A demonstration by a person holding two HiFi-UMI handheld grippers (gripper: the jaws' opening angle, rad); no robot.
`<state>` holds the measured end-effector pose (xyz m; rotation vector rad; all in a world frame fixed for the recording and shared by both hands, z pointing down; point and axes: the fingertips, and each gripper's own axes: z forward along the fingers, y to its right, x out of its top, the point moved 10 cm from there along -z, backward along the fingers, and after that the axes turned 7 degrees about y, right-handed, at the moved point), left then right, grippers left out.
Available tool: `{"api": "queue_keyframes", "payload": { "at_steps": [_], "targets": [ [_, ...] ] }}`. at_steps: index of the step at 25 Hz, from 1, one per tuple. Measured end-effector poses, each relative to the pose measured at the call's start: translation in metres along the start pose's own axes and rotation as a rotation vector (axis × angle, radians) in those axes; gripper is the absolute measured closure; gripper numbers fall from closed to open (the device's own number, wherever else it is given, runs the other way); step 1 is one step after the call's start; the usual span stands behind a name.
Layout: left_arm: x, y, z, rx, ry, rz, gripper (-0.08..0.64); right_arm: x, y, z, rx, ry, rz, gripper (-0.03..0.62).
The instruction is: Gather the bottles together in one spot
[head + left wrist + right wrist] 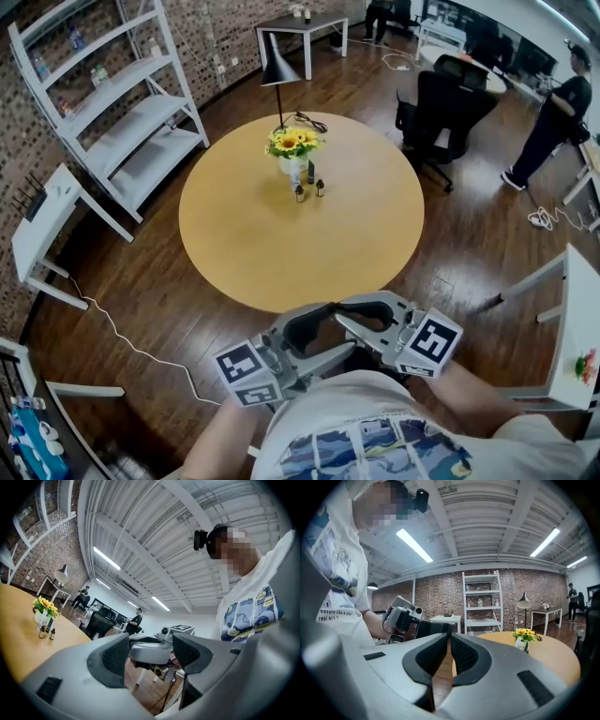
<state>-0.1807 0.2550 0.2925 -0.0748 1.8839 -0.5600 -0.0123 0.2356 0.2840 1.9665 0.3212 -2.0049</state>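
We are finding the bottles on the far side of the vase of sunflowers (293,167) from nobody's reach: two small brown bottles (300,193) are standing upright just in front of the vase, side by side and close to each other, and what looks like a third, darker one (310,172) is standing against the vase's near side. We are judging that this tight cluster is the gathering the task calls for, with the vase serving as the collecting spot; no other bottle is showing anywhere on the round table (244,244), whose centre the vase is occupying. A lamp (278,67) is standing behind the vase at the table's far edge. Both tools are being held well back from the vase, off the table altogether and close against the person's chest, which we are reading as a rest posture with no bottle left to fetch. The left gripper (151,654) is standing with its jaws spread wide and is holding nothing; only the other tool is showing beyond the gap, untouched. The right gripper (449,656) is standing with its pads closed together, also with nothing in them. Further out from the vase, a white shelf unit (122,103) is leaning by the brick wall to the left and an office chair (448,108) is sitting to the right.
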Motion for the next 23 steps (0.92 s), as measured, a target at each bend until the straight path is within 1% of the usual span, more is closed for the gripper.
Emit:
{"api": "queue_keyframes", "payload": {
  "at_steps": [7, 13, 16, 23],
  "targets": [
    [-0.004, -0.004, 0.005, 0.011, -0.038, 0.007, 0.295, -0.005, 0.006, -0.002, -0.002, -0.010, 0.028, 0.575],
    [-0.007, -0.005, 0.004, 0.007, -0.046, -0.018, 0.295, -0.010, 0.005, -0.003, 0.003, -0.015, 0.006, 0.575],
    [-0.009, -0.004, 0.003, 0.004, -0.047, -0.030, 0.295, -0.011, 0.003, -0.005, -0.002, -0.021, 0.030, 0.575],
    [-0.021, -0.005, 0.000, 0.012, -0.062, -0.052, 0.295, -0.024, 0.000, -0.007, 0.000, -0.035, 0.054, 0.575]
  ]
}}
